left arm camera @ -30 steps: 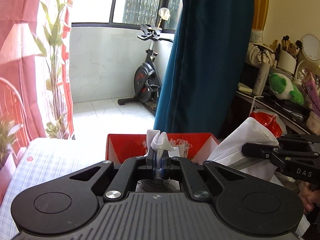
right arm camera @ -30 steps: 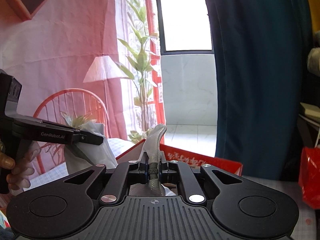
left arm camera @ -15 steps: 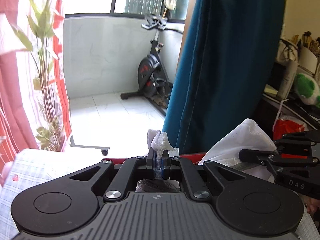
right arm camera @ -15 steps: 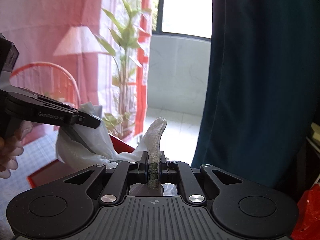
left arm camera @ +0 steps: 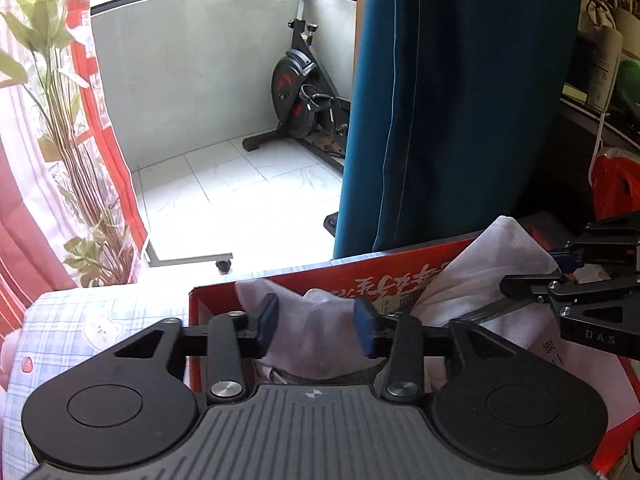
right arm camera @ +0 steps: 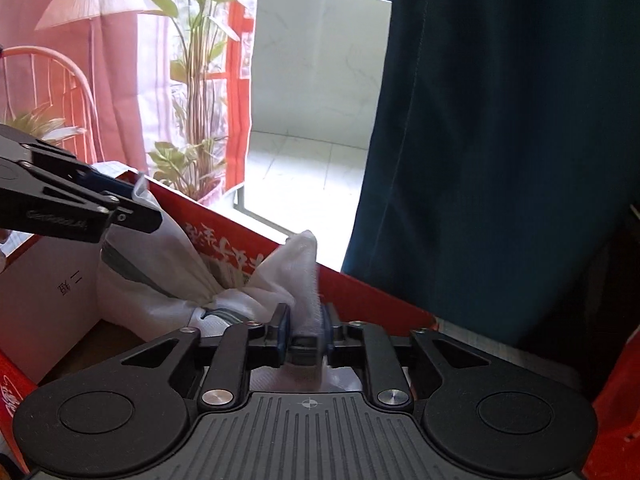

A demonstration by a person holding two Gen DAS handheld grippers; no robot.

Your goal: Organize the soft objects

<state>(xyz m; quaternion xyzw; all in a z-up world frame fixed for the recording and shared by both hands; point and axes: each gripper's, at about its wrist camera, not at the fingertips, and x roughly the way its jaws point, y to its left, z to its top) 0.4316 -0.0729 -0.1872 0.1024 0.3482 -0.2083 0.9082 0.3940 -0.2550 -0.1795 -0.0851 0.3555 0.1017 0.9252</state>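
Observation:
A white cloth (left arm camera: 312, 344) with a grey stripe hangs into an open red cardboard box (left arm camera: 280, 280). My left gripper (left arm camera: 316, 322) is over the box's left end. Its jaws are opening; the cloth lies between the blue pads, clear of both. In the right wrist view, my right gripper (right arm camera: 304, 330) is at the box's (right arm camera: 360, 292) far wall. Its jaws are opening too, and a loose, blurred corner of the cloth (right arm camera: 304, 264) stands between them. Each gripper shows in the other's view: right gripper (left arm camera: 560, 276), left gripper (right arm camera: 132, 208).
A teal curtain (left arm camera: 440, 100) hangs just behind the box. An exercise bike (left arm camera: 304, 92) stands on the tiled balcony floor. A checked sheet (left arm camera: 100, 320) covers the surface left of the box. A tall plant (right arm camera: 196, 80) and a red bag (left arm camera: 616, 184) flank the scene.
Both grippers have come down over the red box. Their jaws, shut on the cloth a second ago, have parted, and the cloth has sunk into the box.

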